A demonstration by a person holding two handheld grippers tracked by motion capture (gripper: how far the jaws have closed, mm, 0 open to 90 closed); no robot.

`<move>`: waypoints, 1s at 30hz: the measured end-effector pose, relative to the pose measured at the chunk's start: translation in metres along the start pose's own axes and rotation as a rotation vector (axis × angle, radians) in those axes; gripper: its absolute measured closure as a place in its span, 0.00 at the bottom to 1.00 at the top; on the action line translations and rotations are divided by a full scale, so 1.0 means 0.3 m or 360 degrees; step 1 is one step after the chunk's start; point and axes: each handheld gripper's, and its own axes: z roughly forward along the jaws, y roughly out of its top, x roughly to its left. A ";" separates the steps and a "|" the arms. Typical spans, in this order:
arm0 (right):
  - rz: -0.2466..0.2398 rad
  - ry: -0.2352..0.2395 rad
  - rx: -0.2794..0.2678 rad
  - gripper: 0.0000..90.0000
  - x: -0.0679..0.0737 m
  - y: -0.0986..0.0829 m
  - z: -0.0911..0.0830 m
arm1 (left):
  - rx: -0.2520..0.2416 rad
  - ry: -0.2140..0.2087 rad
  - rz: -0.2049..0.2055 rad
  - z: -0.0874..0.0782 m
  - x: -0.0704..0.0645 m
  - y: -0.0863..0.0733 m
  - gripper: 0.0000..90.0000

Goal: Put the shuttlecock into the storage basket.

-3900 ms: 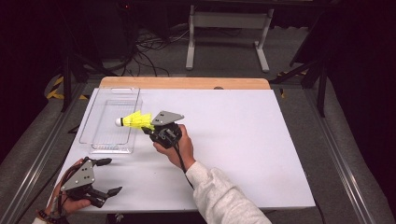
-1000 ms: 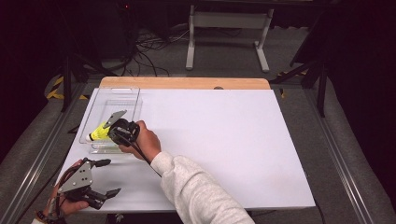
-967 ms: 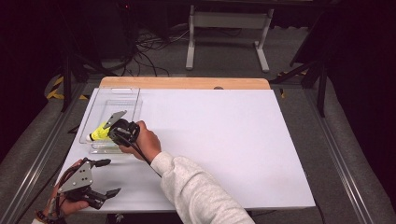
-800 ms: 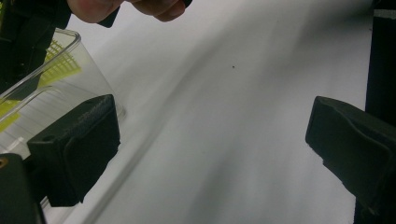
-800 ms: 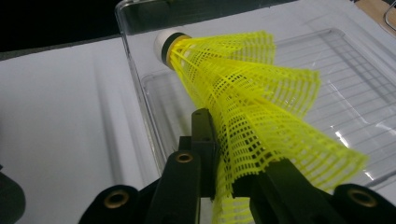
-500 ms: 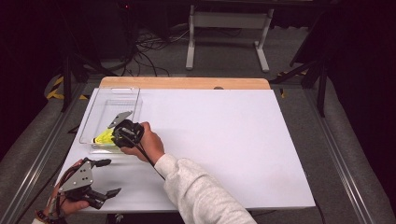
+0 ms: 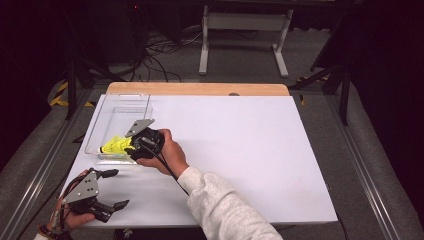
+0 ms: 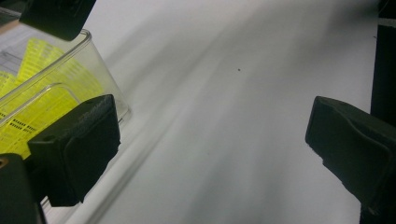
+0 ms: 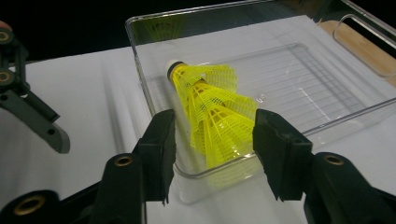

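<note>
A yellow shuttlecock (image 7: 114,146) (image 9: 210,107) lies in the near end of a clear plastic tray (image 7: 120,107) (image 9: 299,79), cork end pointing away from my right gripper. My right gripper (image 7: 128,147) (image 9: 215,126) reaches over the tray's near wall, its jaws open on either side of the skirt with a small gap on the left side. My left gripper (image 7: 116,189) (image 8: 210,140) is open and holds nothing, near the table's front left corner. In the left gripper view the shuttlecock (image 8: 42,84) shows through the tray's corner (image 8: 105,70).
The tray stands at the left edge of a white table top (image 7: 240,145) with a wooden strip (image 7: 200,89) at the back. A metal rail (image 7: 35,175) runs along the left side. Cables and a stand (image 7: 245,30) lie on the floor behind.
My right gripper has carried the shuttlecock left from above the table into the tray, lowered it at the near end, and its jaws now stand apart. The left gripper stayed put.
</note>
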 end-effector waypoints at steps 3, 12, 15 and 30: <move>-0.0048 0.0002 -0.0027 0.52 0.008 0.008 -0.030 | -0.0018 -0.0002 -0.0011 -0.004 -0.001 0.000 0.05; -0.0150 -0.0077 -0.0087 0.46 0.019 -0.009 -0.095 | 0.0013 -0.0001 0.0018 0.003 -0.005 0.000 0.05; -0.0141 -0.0096 -0.0112 0.44 0.014 -0.017 -0.104 | 0.0016 -0.0005 0.0018 0.004 -0.006 0.001 0.05; -0.0133 -0.0199 -0.0169 0.32 0.000 -0.071 -0.183 | 0.0036 0.0007 0.0029 0.007 -0.004 0.000 0.05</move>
